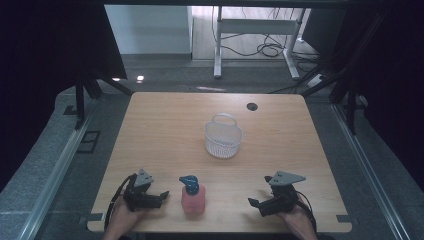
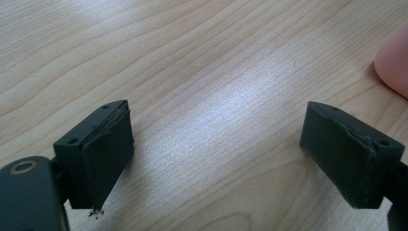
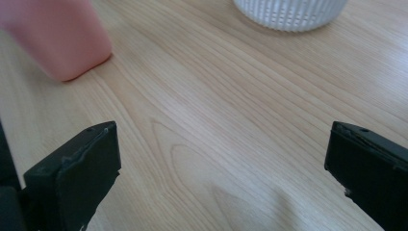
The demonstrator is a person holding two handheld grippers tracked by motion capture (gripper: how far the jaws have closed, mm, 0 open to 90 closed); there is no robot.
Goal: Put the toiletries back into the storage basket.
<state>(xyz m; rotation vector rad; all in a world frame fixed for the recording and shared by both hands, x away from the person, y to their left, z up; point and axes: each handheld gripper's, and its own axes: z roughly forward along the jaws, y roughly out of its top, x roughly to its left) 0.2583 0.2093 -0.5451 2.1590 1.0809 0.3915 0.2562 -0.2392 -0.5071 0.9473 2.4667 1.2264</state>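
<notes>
A pink bottle (image 1: 193, 201) with a blue pump top (image 1: 189, 182) stands upright near the table's front edge, between my two grippers. My left gripper (image 1: 162, 196) rests on the table just left of the bottle, open, with nothing between its jaws; the bottle's pink edge (image 2: 394, 62) shows at the far right of the left gripper view. My right gripper (image 1: 255, 204) lies to the bottle's right, open and empty. In the right gripper view the bottle's base (image 3: 57, 38) sits at the upper left and the white basket (image 3: 288, 12) at the top.
A white mesh basket (image 1: 223, 137) with a handle stands at mid-table, beyond the bottle. A dark cable hole (image 1: 252, 106) lies near the wooden table's (image 1: 165, 130) far edge. A white desk frame and cables sit on the floor behind.
</notes>
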